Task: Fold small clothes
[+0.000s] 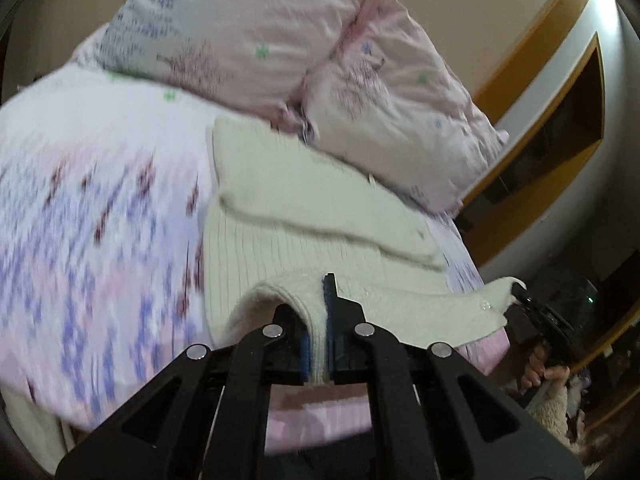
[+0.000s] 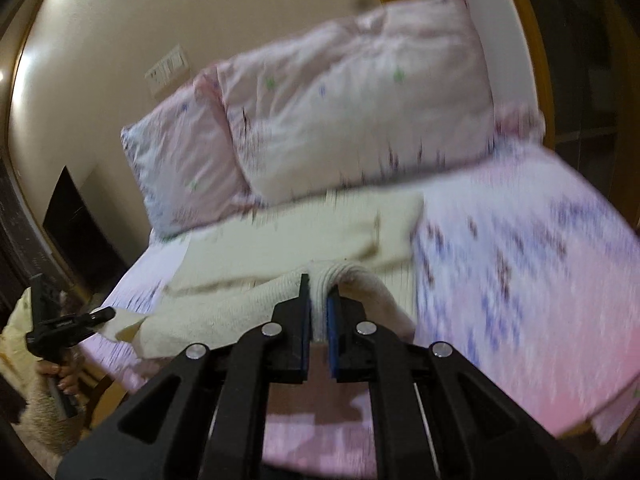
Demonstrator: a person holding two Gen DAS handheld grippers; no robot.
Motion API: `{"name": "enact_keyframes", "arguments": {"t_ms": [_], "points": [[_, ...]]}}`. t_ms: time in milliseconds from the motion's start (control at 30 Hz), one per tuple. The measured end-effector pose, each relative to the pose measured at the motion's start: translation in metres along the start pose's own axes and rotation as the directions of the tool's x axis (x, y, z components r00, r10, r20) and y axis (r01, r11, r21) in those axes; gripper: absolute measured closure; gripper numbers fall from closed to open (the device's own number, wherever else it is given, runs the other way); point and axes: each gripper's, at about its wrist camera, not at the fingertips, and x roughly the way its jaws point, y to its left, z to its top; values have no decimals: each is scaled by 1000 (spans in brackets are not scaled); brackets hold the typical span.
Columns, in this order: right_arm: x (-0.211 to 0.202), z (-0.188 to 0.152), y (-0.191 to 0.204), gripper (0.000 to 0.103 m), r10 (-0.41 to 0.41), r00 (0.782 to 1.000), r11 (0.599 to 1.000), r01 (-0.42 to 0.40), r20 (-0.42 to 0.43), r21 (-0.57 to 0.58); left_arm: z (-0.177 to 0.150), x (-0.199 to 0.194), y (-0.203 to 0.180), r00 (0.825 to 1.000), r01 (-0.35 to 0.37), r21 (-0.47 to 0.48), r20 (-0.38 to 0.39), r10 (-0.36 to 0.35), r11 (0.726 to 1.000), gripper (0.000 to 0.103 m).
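While the cream ribbed sweater (image 1: 280,240) lies on the floral bedsheet (image 1: 100,200) just below the pillows (image 1: 280,40), we judge the fold partly done; a sleeve or side panel already lies across the body, and the near hem is lifted, not yet laid over; left gripper (image 1: 318,320) is nearly closed, pinching the hem edge; right gripper (image 2: 319,312) likewise clamps a bunched fold of the same hem.

Cream ribbed sweater (image 1: 280,240), pink floral bedding (image 1: 100,200)
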Motion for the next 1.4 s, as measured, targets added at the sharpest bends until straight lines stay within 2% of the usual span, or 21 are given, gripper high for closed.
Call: {"name": "enact_keyframes", "arguments": {"t_ms": [200,400,500,567,667,833,933,1000,1033,1100,1167,1200,1267,1300,1400], "points": [[37,39,13,97,-78,992,995,84,100,-56,55,27,-8,997,-47,27,68,45,999,98],[76,81,13,97,-86,984,994,95,157,-51,104,58,-16,991,-76,72,117,67,995,98],[102,99,6,97,-95,981,995,101,171,-22,132,87,-13,989,-81,68,129,72,994,98],[131,107,-5,97,-122,983,992,121,138,16,142,108,-6,989,-94,52,120,87,994,98],[183,105,-25,97,-165,986,983,163,22,82,151,148,15,992,-109,-9,61,109,994,98],[223,100,-43,97,-181,981,972,189,-66,143,152,190,42,993,-115,-87,-10,115,990,98],[245,99,-53,96,-204,972,959,223,-120,173,153,204,52,994,-109,-125,-30,106,986,98],[263,96,-63,94,-218,958,945,255,-185,205,155,212,59,994,-101,-159,-47,95,982,98],[269,95,-66,92,-216,954,941,260,-207,216,155,217,62,994,-96,-175,-60,87,980,98],[275,94,-74,82,-198,951,933,257,-237,253,154,223,63,994,-94,-186,-77,81,978,98],[267,94,-76,58,-205,957,929,257,-207,268,155,223,61,994,-91,-187,-80,77,978,97],[260,95,-77,55,-217,958,928,261,-185,267,155,220,60,995,-80,-187,-75,67,979,90],[246,96,-78,54,-223,962,930,259,-160,261,156,211,58,996,-75,-186,-60,64,980,65],[238,95,-80,54,-218,963,931,254,-157,261,156,204,57,996,-79,-183,-44,72,980,48],[214,89,-83,61,-202,968,941,234,-148,247,152,177,51,995,-101,-130,-10,100,986,46]]}}
